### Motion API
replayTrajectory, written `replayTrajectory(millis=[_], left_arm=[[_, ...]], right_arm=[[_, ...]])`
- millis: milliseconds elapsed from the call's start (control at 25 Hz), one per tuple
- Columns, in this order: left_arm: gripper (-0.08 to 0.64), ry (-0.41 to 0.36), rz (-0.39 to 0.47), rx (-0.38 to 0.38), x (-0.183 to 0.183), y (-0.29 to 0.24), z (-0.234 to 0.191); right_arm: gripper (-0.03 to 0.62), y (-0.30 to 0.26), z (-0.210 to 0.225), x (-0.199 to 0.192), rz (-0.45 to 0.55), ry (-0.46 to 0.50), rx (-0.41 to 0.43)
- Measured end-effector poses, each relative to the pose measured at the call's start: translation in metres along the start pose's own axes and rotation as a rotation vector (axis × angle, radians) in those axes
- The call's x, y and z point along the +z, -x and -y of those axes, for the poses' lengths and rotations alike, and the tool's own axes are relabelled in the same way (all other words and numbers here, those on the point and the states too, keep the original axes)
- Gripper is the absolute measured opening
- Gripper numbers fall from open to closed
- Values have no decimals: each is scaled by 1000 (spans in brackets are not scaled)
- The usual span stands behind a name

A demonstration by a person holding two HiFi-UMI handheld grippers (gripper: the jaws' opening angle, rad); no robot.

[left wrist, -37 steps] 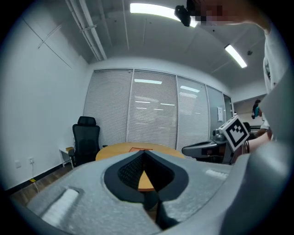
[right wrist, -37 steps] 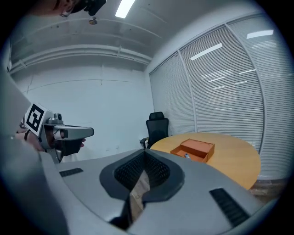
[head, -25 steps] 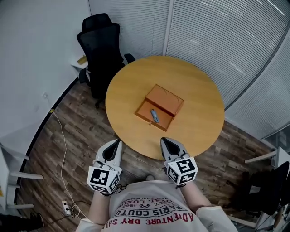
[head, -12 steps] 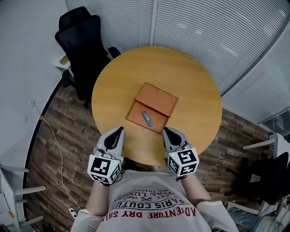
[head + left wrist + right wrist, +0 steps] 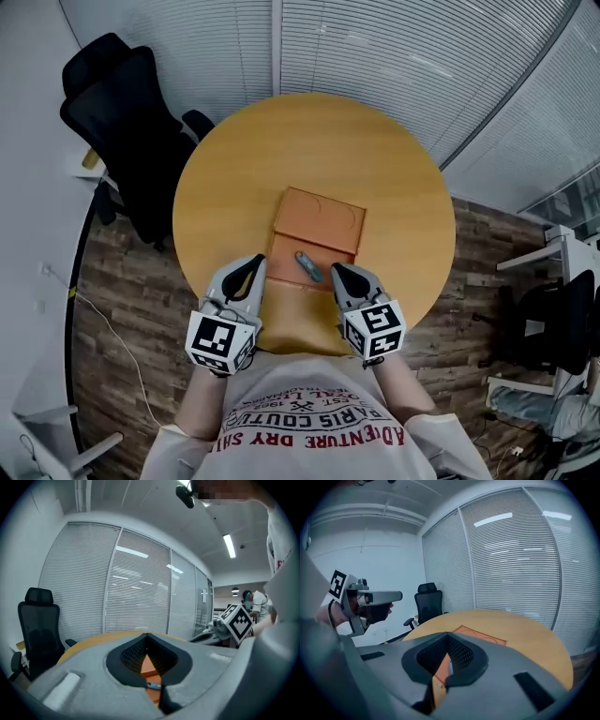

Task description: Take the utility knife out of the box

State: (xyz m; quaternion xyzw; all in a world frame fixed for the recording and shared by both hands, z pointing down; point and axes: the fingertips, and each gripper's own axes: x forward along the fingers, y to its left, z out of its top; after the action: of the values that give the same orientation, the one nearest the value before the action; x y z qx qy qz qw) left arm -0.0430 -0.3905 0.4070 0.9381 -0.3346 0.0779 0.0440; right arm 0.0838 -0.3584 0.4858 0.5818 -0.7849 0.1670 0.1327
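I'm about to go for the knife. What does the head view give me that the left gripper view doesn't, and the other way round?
Head view only: the open box whole from above, the utility knife lying in its near half, the left claw and right claw flanking that half over the round table. Left gripper view only: the left claw's tips meeting, nothing between them; ceiling lights; someone in the background. Both: box, knife, right claw, black chair.
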Motion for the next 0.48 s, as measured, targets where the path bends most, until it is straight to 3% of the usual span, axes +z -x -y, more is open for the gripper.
replayTrajectory(millis=[240, 480], left_arm=[[-6, 30, 0, -97, -17, -14, -25], [-5, 43, -9, -151, -31, -21, -37]], right_arm=[[9, -33, -7, -16, -52, -4, -27], [9, -72, -7, -75, -294, 22, 8]])
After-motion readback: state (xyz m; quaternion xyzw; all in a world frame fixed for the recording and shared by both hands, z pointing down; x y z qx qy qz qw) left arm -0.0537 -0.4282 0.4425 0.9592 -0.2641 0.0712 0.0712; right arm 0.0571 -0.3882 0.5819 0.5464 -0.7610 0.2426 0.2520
